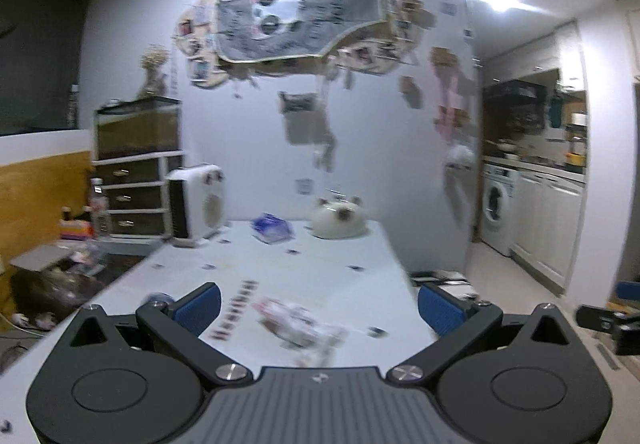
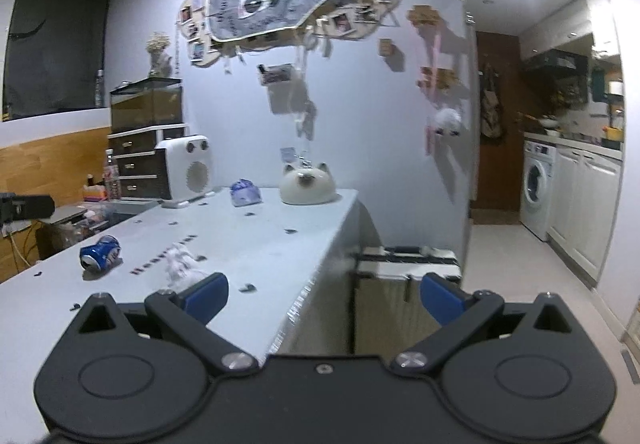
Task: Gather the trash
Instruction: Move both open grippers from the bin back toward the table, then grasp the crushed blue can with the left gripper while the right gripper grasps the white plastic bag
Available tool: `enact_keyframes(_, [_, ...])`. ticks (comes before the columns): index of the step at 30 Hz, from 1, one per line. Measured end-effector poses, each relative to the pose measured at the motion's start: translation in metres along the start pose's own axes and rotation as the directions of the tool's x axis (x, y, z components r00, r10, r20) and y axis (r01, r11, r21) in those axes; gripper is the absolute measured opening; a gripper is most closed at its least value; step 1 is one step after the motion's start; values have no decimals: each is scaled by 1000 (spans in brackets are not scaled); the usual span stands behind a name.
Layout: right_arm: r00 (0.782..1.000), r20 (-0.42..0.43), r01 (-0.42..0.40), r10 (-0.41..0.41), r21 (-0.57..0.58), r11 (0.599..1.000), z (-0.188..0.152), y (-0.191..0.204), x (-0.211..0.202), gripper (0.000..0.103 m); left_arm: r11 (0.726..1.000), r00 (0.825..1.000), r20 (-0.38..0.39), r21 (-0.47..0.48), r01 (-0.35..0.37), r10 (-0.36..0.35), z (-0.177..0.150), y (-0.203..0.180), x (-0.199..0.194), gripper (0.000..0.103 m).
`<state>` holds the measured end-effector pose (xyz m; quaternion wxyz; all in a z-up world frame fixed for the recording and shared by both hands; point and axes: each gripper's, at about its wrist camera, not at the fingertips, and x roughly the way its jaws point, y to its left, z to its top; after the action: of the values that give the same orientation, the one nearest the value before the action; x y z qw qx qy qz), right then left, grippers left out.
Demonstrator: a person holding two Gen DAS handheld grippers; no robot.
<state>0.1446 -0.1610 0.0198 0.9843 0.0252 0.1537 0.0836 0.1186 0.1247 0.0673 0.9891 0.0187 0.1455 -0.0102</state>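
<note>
Crumpled pink-and-white wrapper point(image 1: 298, 326) lying on the white counter point(image 1: 320, 268), right ahead of the left tongs point(image 1: 319, 308) and between the lines of its two blue pads; blurred in that view, so no finer detail to give. Probably very light, soft and crackly, likely to skid or flatten if pushed, so best pinched across a raised fold in the middle, coming from above rather than scraping along the counter. Same wrapper point(image 2: 180, 264) seen from the right wrist view, just beyond the left-hand pad of the right tongs point(image 2: 324, 298).

Crushed blue drinks can point(image 2: 100, 252) lying on its side further left on the counter, apart from the wrapper. Likely light and thin-walled, already dented, smooth and apt to roll; better gripped across the squashed waist than at the ends. Crumpled blue-and-white bag point(image 2: 245, 193) at the far end, near the cat-shaped white pot point(image 2: 307, 183) and the white fan heater point(image 2: 184, 167); likely soft and light too.

Left tongs spread wide, holding nothing, touching nothing visible. Right tongs likewise spread wide and empty, pointing past the counter's right edge, with a black-and-white rack point(image 2: 408, 260) beyond, below counter level.
</note>
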Motion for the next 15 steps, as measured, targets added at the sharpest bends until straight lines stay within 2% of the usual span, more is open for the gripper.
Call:
enact_keyframes(9, [997,17,-76,76,-23,997,18,48,58,103,993,994,-18,-57,-104,103,15,94,61,103])
enact_keyframes(15, [994,50,-93,95,-30,995,17,62,81,103,987,991,-76,-110,-115,107,-3,139,121,103])
